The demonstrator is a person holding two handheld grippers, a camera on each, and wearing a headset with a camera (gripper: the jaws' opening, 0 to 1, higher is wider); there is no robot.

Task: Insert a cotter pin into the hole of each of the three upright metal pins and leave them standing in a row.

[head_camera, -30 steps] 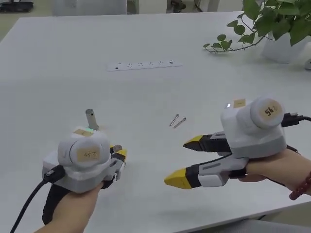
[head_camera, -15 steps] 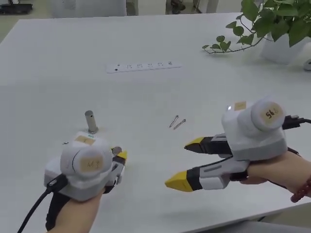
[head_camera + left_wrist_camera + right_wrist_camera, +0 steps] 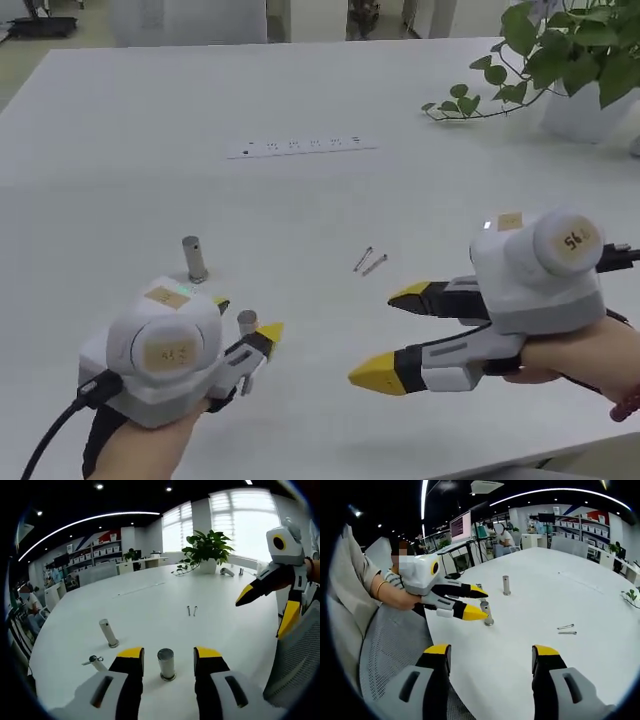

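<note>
Left gripper view is showing left gripper (image 3: pixel 169 653) gaping, untouching, around the upright metal pin (image 3: pixel 166 663) on the table (image 3: pixel 150 597), right gripper (image 3: pixel 491 650) gaping empty; stiff, slick steel, probably wanting a mid-shaft squeeze.

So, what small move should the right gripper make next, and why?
Probably reach the right gripper forward to the nearer cotter pin: its jaws stand open and empty, and the metal pin between the left gripper's jaws shows none yet.
</note>
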